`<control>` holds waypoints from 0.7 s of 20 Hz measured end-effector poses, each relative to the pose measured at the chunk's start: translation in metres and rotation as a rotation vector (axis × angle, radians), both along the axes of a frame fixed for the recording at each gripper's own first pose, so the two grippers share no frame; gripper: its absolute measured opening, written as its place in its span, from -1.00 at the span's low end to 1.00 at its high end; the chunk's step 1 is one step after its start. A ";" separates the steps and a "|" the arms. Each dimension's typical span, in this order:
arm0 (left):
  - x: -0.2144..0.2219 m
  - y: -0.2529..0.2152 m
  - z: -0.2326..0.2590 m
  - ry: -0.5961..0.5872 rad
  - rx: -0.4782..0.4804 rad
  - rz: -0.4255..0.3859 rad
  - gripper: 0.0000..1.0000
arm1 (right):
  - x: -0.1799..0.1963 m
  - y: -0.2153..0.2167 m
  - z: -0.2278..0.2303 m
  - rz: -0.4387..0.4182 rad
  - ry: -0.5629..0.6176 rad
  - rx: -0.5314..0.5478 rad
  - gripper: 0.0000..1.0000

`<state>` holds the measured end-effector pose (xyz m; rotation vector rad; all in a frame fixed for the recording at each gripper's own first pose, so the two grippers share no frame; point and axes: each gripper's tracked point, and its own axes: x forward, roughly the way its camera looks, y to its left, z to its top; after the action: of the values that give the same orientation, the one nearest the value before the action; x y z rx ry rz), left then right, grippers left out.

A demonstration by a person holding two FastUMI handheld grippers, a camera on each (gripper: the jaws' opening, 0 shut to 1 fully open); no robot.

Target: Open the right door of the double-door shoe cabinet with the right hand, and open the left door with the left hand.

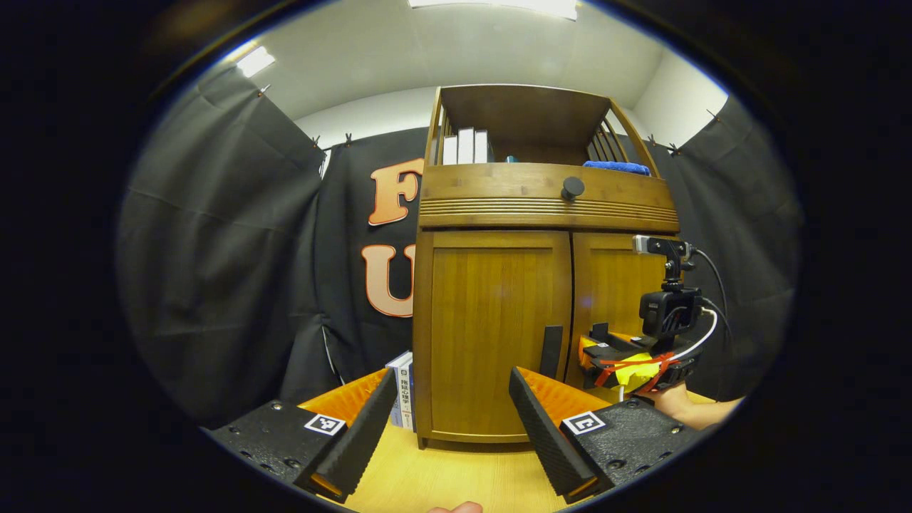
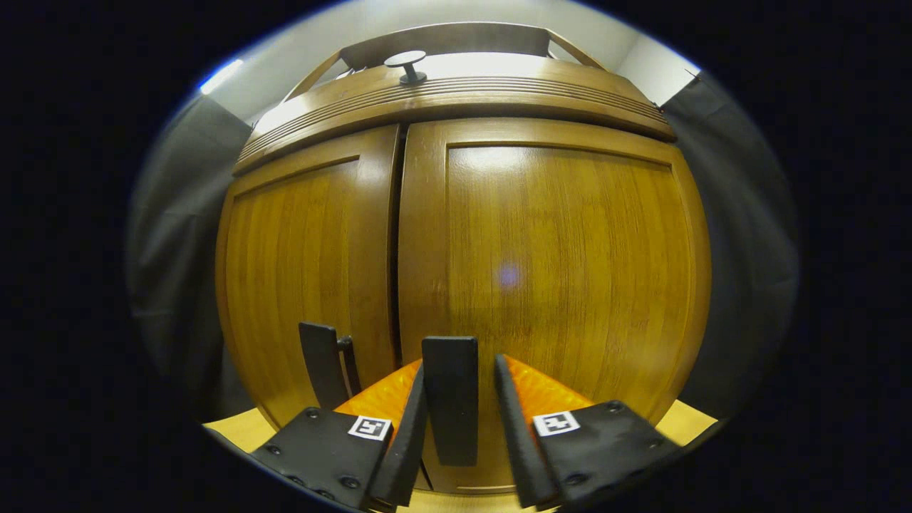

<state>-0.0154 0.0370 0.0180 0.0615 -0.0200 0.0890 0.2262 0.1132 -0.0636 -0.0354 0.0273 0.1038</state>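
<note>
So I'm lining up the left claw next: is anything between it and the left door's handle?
Nothing visible. The left claw faces the left door, and its handle shows unblocked just beyond the fingers.

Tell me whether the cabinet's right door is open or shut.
Shut. In the right gripper view the right door sits flush beside the left door, only a thin seam between them; the right gripper brackets its handle.

surface: wooden tabletop (image 1: 442,474) | on it: shoe cabinet (image 1: 491,335); books (image 1: 403,388) upright beside cabinet
</note>
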 end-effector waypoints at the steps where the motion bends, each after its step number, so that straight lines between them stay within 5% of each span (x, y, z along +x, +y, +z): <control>1: -0.001 0.000 0.001 -0.005 -0.001 -0.003 0.87 | 0.002 0.001 0.002 0.002 -0.004 0.003 -0.06; 4: -0.003 -0.004 0.005 -0.020 -0.005 -0.011 0.87 | -0.002 0.002 0.001 0.023 0.018 -0.021 -0.29; 7: -0.009 -0.010 0.007 -0.022 -0.013 -0.025 0.91 | -0.001 0.003 0.000 0.030 0.022 -0.023 -0.29; 8: -0.012 -0.009 0.006 -0.020 -0.012 -0.024 0.92 | -0.002 0.001 0.000 0.026 0.026 -0.030 -0.47; 14: -0.023 0.000 0.004 -0.011 -0.010 0.009 0.87 | -0.029 -0.002 0.001 0.065 0.043 -0.031 -0.29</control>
<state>-0.0381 0.0374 0.0222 0.0510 -0.0302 0.0983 0.1974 0.1117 -0.0631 -0.0650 0.0712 0.1696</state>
